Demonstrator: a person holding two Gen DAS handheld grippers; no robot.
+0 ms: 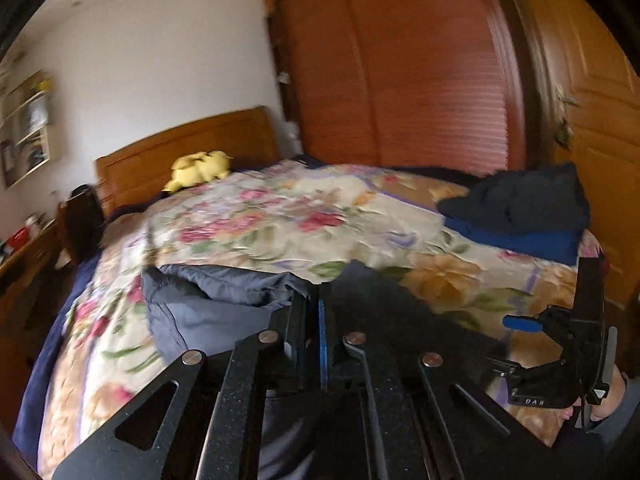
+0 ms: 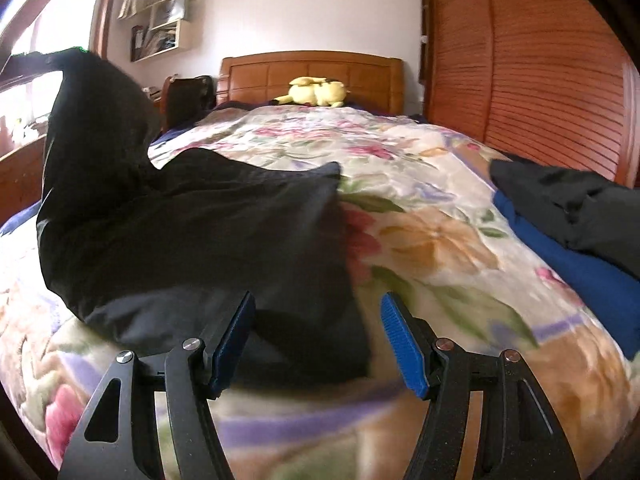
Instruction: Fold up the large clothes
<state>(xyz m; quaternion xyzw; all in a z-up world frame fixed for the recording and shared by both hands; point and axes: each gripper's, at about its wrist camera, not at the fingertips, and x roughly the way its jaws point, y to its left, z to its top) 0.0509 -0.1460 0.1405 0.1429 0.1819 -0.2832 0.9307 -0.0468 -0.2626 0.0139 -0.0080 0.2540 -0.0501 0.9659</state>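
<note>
A large dark garment (image 2: pixel 208 232) lies on the floral bedspread (image 2: pixel 440 240), and its left part is lifted into a peak (image 2: pixel 92 92). In the left wrist view my left gripper (image 1: pixel 316 300) is shut, with the garment's dark fabric (image 1: pixel 208 304) bunched at its jaws and draped over them. My right gripper (image 2: pixel 318 304) stands open low over the garment's near right corner; its blue pads (image 2: pixel 396 340) touch no fabric. It also shows at the right edge of the left wrist view, by one blue pad (image 1: pixel 520 323).
A pile of dark and blue folded clothes (image 2: pixel 580 220) (image 1: pixel 520 216) sits on the bed's right side. A yellow plush toy (image 2: pixel 316 92) lies by the wooden headboard (image 2: pixel 312 68). Louvred wardrobe doors (image 2: pixel 540 80) stand right; a desk (image 1: pixel 24 256) and wall shelves (image 2: pixel 160 20) left.
</note>
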